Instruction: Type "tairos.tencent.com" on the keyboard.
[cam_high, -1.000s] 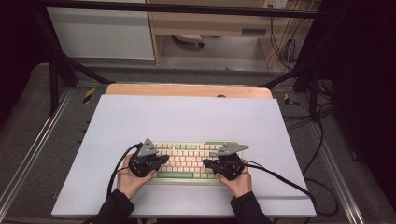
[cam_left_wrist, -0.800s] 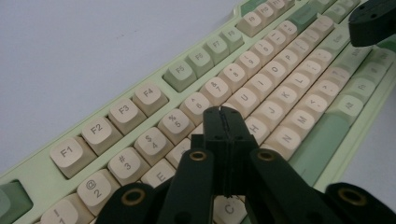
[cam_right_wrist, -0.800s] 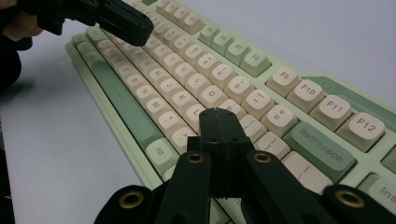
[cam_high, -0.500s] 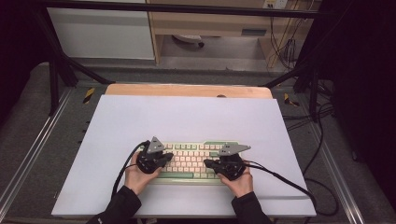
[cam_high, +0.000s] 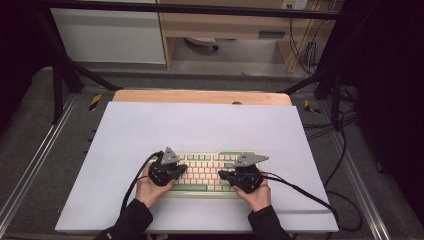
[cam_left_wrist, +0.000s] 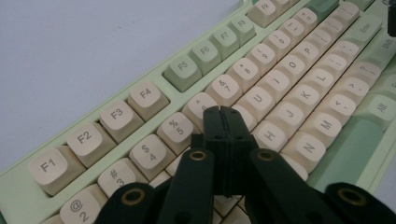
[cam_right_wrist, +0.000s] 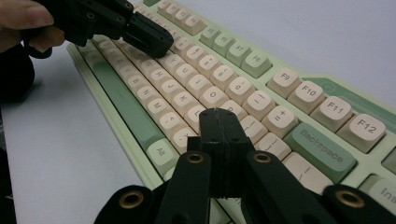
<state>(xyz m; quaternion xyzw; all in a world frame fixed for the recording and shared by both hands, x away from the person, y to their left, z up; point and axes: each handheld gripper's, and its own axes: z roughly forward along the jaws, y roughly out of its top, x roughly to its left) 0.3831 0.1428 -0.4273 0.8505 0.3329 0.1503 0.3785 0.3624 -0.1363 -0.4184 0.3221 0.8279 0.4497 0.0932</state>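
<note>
A pale green keyboard (cam_high: 205, 169) with cream keys lies on the near middle of the white table top (cam_high: 200, 125). My left gripper (cam_high: 183, 169) is over its left half, jaws shut together with nothing between them. In the left gripper view the shut tips (cam_left_wrist: 223, 112) hover just above the keyboard (cam_left_wrist: 280, 84) near the number row. My right gripper (cam_high: 223, 175) is over the right half, also shut and empty. In the right gripper view its tips (cam_right_wrist: 219, 114) sit over the keyboard (cam_right_wrist: 210, 84) left of Backspace, and the left gripper (cam_right_wrist: 156, 42) shows farther off.
A wooden board edge (cam_high: 200, 96) runs along the table's far side. Black cables (cam_high: 310, 192) trail from the grippers over the near right of the table. Metal frame rails (cam_high: 30, 165) flank the table. White surface surrounds the keyboard on all sides.
My left gripper has shifted a little to the right, further over the keyboard. The right gripper has stayed put. Both stay shut.
</note>
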